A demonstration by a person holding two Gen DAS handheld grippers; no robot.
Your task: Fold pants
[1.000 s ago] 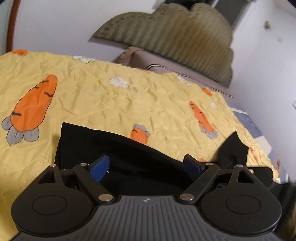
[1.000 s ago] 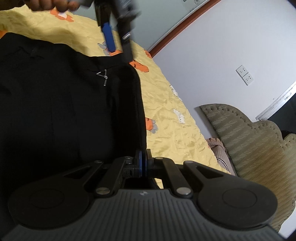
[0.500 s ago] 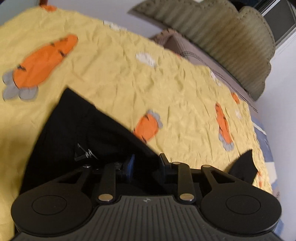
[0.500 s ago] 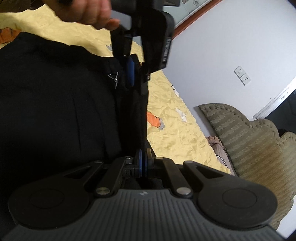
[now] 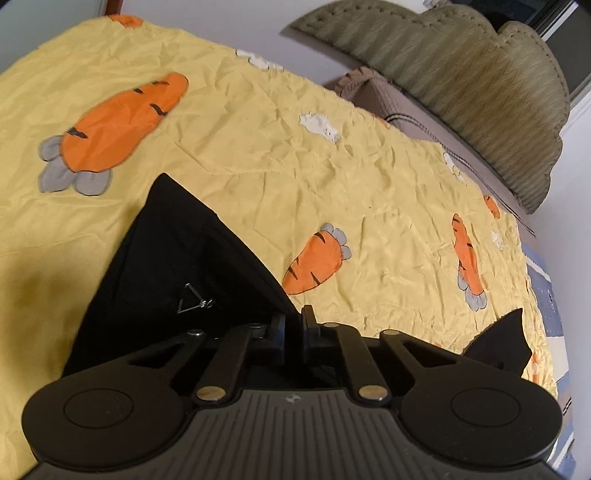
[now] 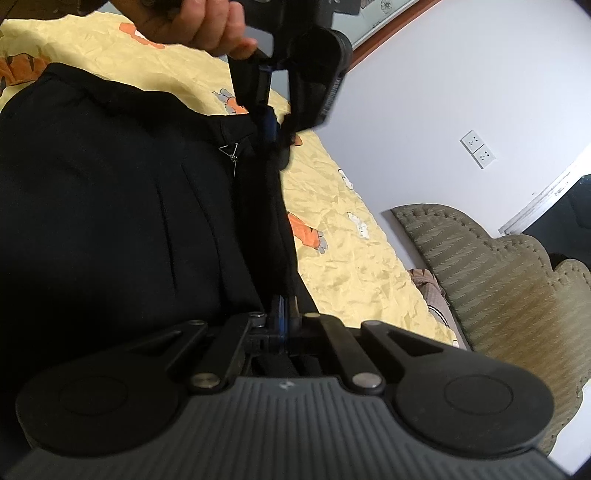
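The left hand-held gripper (image 5: 293,326) has just been closing, and its jaws now stand nearly together with the edge of the black pants (image 5: 177,266) pinched between them. The right hand-held gripper (image 6: 284,314) is pressed together too, clamped on the same edge nearer the camera in its own view. In that view the pants edge runs straight ahead from the right jaws up to the left one, which a hand (image 6: 207,26) holds at the far end.

The step in hand looks like taking hold of one long side of the pants so it can be carried over. To do it well, both pinches should catch every layer at the edge, not only the top one, and the two grippers should rise together and keep the cloth taut between them so the fold line falls straight. Dragging low would rumple the sheet beneath.

Just left of the left jaws a small metal clip (image 5: 194,301) sits on the cloth; best kept clear of the pads. The pants lie to the left of both grippers, spread on the yellow carrot-print bed sheet (image 5: 258,147). Beyond the bed stands a padded olive headboard (image 5: 461,74) against the wall
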